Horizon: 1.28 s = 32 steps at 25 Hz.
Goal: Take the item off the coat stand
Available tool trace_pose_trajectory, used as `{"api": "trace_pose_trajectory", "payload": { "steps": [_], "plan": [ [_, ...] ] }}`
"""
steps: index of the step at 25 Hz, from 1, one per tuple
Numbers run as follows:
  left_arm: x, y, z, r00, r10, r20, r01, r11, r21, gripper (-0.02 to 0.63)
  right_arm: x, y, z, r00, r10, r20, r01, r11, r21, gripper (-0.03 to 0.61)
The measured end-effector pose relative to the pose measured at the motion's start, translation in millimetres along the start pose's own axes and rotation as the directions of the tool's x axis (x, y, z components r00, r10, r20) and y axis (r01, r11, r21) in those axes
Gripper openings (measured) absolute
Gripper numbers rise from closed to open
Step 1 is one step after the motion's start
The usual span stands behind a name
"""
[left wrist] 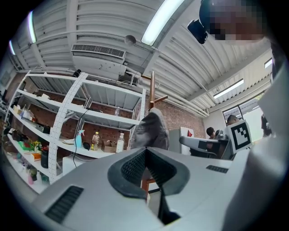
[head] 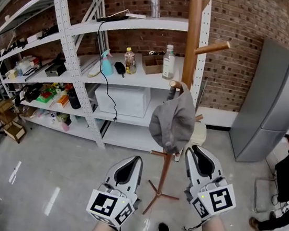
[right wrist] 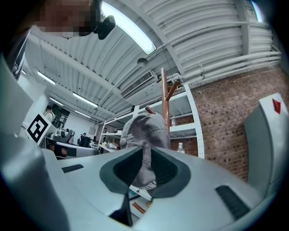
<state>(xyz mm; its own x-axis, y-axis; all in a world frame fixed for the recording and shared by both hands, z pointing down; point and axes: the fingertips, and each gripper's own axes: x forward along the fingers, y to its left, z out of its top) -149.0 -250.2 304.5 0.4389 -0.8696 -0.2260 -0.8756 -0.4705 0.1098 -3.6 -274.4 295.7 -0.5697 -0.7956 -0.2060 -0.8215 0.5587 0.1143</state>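
Grey cap (head: 172,122), limp and creased, on wooden coat stand (head: 192,34)

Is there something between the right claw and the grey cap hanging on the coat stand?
Nothing visible does. The grey cap hangs on the coat stand, and the right claw, shut, is close beside its lower edge.
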Motion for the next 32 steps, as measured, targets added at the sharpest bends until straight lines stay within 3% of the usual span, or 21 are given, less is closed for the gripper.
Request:
{"api": "trace_pose_trajectory", "payload": {
  "steps": [6,14,30,32],
  "plan": [
    [25,6,9,1.000,-0.001,0.024,0.000,1.000,0.023,0.008,19,-15,7,1.000,0.020,0.014,-0.020,1.000,-0.024,0.060],
    [58,15,17,0.999,-0.009,0.043,0.007,0.999,0.044,0.006,49,-35,8,0.998,0.050,0.026,-0.049,0.999,-0.023,0.166],
    [85,33,18,0.999,-0.013,0.045,0.010,0.999,0.052,0.006,82,-40,13,0.995,0.094,0.033,-0.091,0.991,-0.101,0.161],
    [85,32,17,0.999,-0.015,0.042,0.013,0.999,0.051,0.007,82,-40,13,0.995,0.099,0.033,-0.095,0.991,-0.099,0.126]
  ]
}}
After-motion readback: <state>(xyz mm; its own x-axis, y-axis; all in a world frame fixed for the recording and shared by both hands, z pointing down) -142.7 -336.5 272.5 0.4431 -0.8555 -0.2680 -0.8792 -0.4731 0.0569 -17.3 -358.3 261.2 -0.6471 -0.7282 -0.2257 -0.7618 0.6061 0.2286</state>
